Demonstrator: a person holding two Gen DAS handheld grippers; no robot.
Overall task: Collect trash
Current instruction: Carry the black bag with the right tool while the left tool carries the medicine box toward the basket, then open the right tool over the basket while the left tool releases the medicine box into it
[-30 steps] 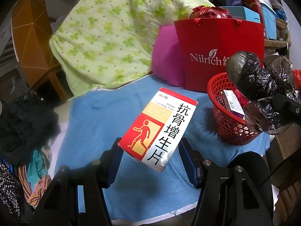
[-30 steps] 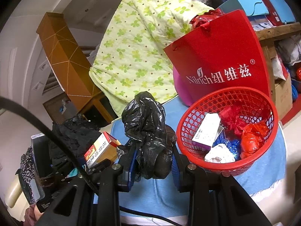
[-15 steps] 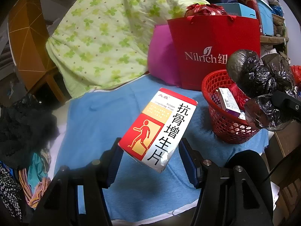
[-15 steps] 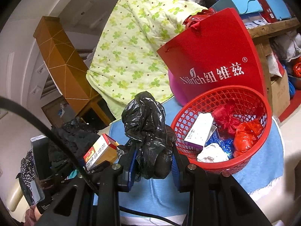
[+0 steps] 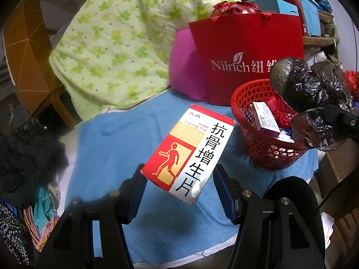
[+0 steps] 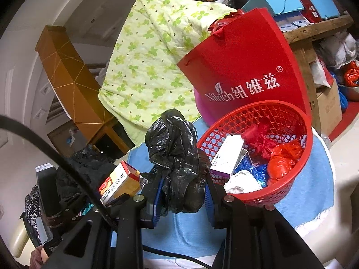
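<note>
The left gripper clamps a red-and-white medicine box, its long axis running up and away toward the red mesh basket, which sits ahead and to its right on the blue towel. The right gripper pinches a crumpled black plastic bag narrowly; the basket lies just ahead-right of it, nearer to this hand.
</note>
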